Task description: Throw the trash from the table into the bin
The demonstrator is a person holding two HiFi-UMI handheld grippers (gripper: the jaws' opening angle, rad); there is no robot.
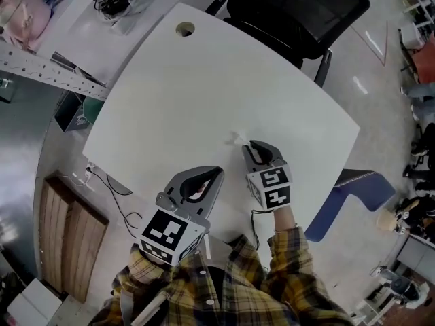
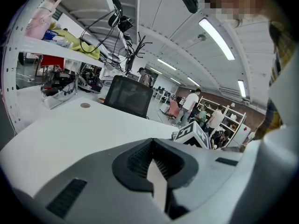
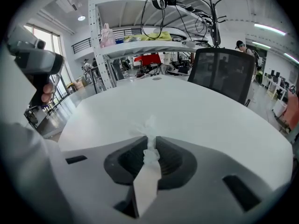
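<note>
right gripper [image 1: 246,147] is clenched on the trash [image 1: 238,139], a small crumpled white tissue. it's pinched at the near end and the rest fans out past the tips. the tissue sits on the white table [image 1: 204,80], on the side opposite the black chair [image 1: 292,12], well apart from it. the gripper is angled down at the tabletop, which i read as the way to get the jaws under something this flat and soft. the right gripper view shows the wad [image 3: 148,129] right in the jaw seam, so i judge the grip good enough to lift.

left gripper [image 1: 216,174] has its jaws together on nothing. it's farther from the chair, over the table's opposite edge, parked out of the way i'd guess.

no bin in any view.
</note>
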